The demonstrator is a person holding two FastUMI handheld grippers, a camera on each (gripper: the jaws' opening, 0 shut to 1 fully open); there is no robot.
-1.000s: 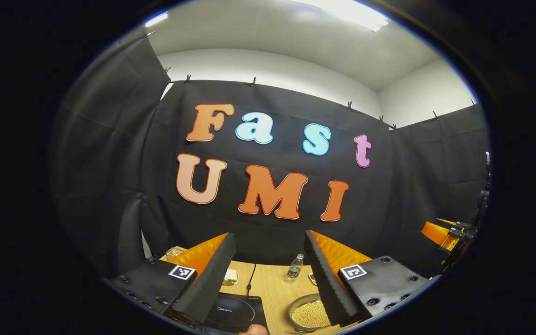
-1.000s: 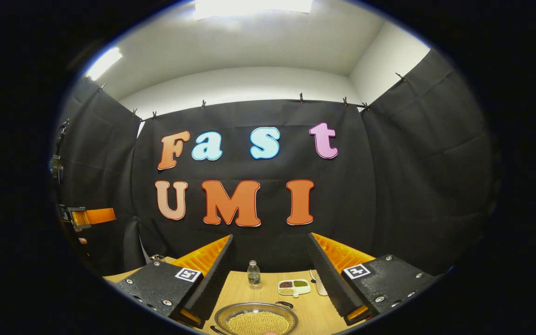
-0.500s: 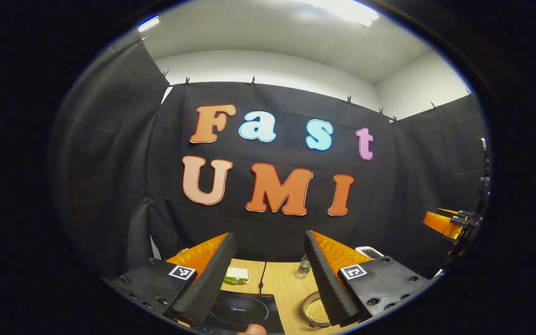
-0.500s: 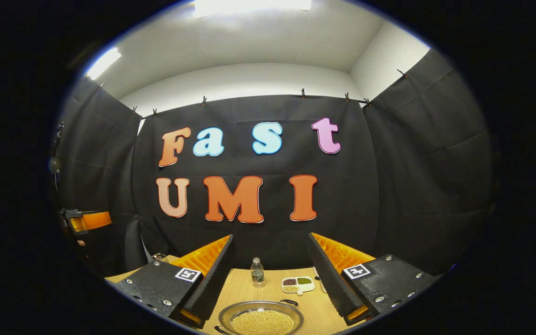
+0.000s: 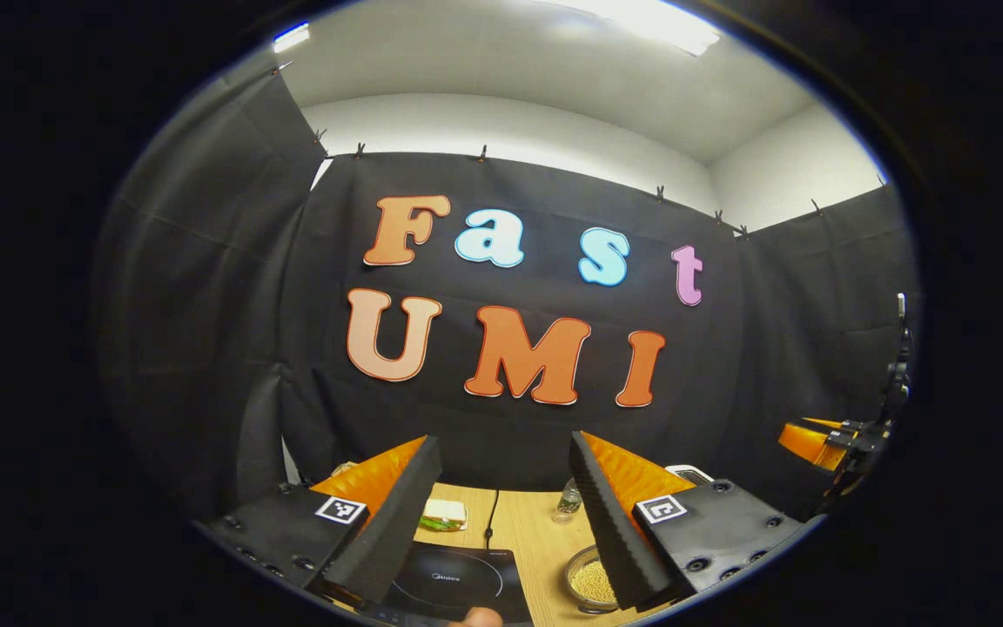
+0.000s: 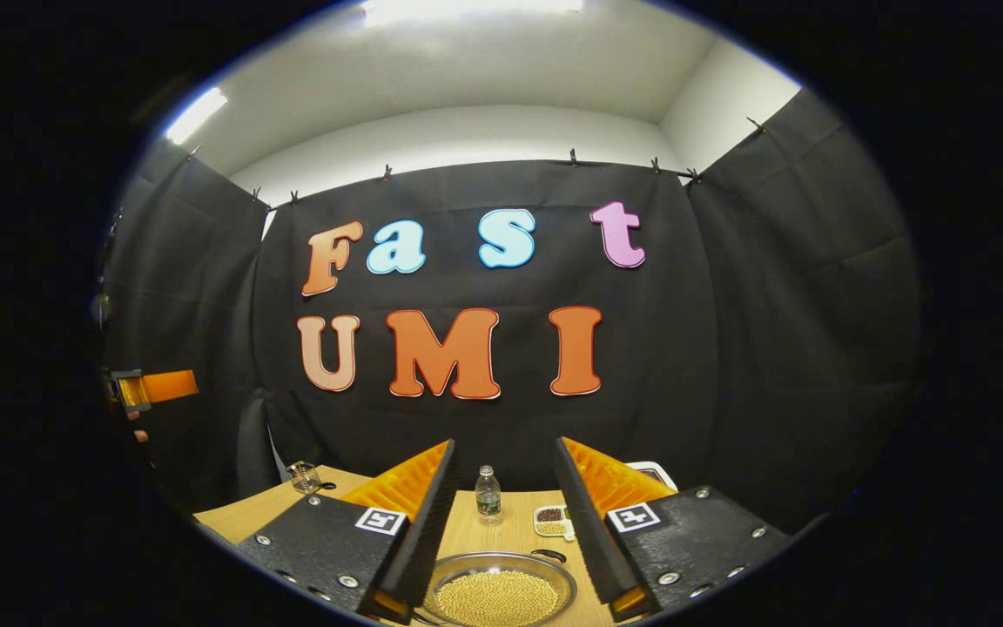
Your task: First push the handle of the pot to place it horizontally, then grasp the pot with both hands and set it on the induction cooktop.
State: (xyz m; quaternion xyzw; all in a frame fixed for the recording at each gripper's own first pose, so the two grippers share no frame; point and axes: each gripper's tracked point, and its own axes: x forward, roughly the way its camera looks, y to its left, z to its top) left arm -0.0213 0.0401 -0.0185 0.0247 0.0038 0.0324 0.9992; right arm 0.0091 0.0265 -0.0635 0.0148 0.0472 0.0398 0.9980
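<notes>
A metal pot (image 6: 497, 596) full of yellow beans sits on the wooden table (image 6: 275, 505), low between the fingers of my right gripper (image 6: 504, 448). One black pot handle (image 6: 545, 554) shows at its far right rim. That gripper hangs above the pot, open and holding nothing. In the left gripper view the black induction cooktop (image 5: 458, 579) lies below my left gripper (image 5: 501, 448), which is open and empty. The pot (image 5: 590, 582) stands to the cooktop's right, partly hidden by a finger.
A water bottle (image 6: 488, 495) and a small dish of beans (image 6: 551, 521) stand behind the pot, and a glass jar (image 6: 303, 476) sits at the far left. A sandwich (image 5: 443, 515) and the cooktop's cable (image 5: 491, 522) lie behind the cooktop. The other gripper (image 5: 824, 440) shows at the right.
My right gripper's fingers have come closer together, and its view has tipped down towards the table. The left gripper view has shifted only slightly.
</notes>
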